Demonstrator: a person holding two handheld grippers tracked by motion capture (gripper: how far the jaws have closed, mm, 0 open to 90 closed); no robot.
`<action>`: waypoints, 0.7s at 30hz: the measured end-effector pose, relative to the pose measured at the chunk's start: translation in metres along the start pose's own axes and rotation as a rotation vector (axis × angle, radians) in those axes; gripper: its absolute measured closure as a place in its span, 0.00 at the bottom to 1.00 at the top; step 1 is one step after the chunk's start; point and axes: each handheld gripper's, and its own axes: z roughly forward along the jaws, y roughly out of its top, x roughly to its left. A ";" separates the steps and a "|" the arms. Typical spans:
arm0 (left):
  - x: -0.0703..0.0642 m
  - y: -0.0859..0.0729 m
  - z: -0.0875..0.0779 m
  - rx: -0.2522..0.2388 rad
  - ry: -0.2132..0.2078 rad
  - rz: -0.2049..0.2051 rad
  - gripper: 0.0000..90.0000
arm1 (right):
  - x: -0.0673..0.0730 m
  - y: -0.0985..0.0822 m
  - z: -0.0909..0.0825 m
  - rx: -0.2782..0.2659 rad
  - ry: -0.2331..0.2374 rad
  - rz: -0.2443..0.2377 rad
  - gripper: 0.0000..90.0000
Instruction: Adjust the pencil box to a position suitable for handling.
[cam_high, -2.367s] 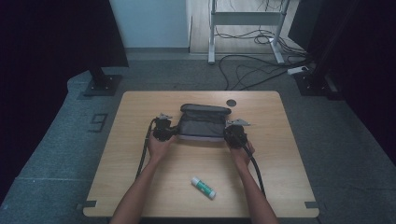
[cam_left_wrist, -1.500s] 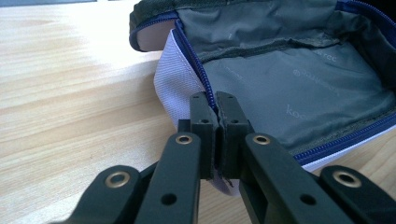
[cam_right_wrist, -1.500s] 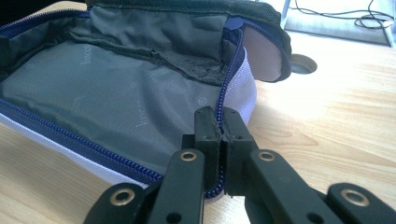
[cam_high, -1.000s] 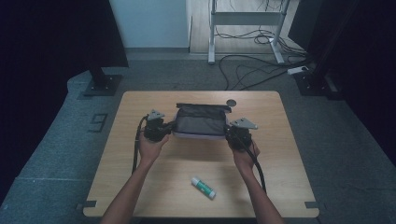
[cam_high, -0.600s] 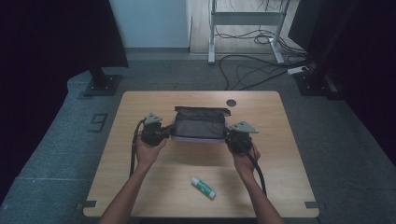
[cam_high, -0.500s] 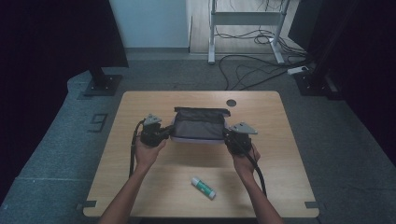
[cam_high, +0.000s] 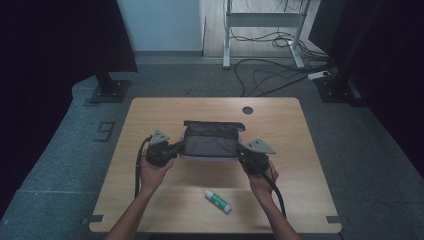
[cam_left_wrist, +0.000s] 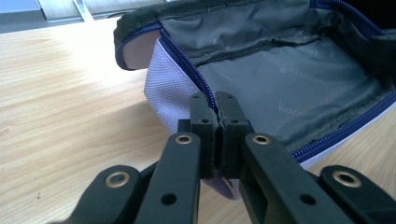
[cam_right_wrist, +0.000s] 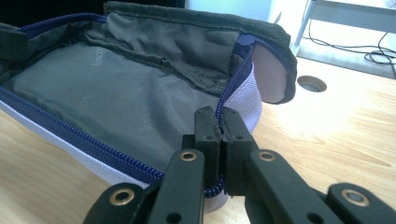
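A pale lilac pouch (cam_high: 209, 145) with a grey lining and a blue zipper lies unzipped in the middle of the wooden table (cam_high: 150, 112). My left gripper (cam_high: 173, 149) is shut on the pouch's left rim; in the left gripper view its jaws pinch the zipper edge of the pouch (cam_left_wrist: 280, 88), left gripper (cam_left_wrist: 215, 100). My right gripper (cam_high: 243, 151) is shut on the right rim, and the right gripper view shows the pouch (cam_right_wrist: 93, 88) with the right gripper (cam_right_wrist: 217, 116) clamped on its zipper edge. The inside looks bare.
A small white and green tube (cam_high: 217, 201) lies on the table between the person's forearms, near the front edge. A round cable hole (cam_high: 247, 110) sits at the back of the table (cam_right_wrist: 336, 126). Desk legs and cables (cam_high: 265, 75) lie on the floor beyond.
Both grippers, holding the pouch's two ends, have pulled it a short way toward the front of the table and spread it a little wider.
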 end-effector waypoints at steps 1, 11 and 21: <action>0.000 0.000 0.000 0.000 0.000 0.000 0.97 | 0.000 0.000 0.000 0.000 0.000 0.000 0.95; 0.000 -0.020 0.008 0.036 -0.039 -0.034 0.97 | 0.001 -0.018 -0.003 0.022 0.016 0.007 0.95; -0.001 -0.036 0.018 0.078 -0.054 -0.047 0.97 | -0.001 -0.040 0.003 0.067 0.031 0.033 0.95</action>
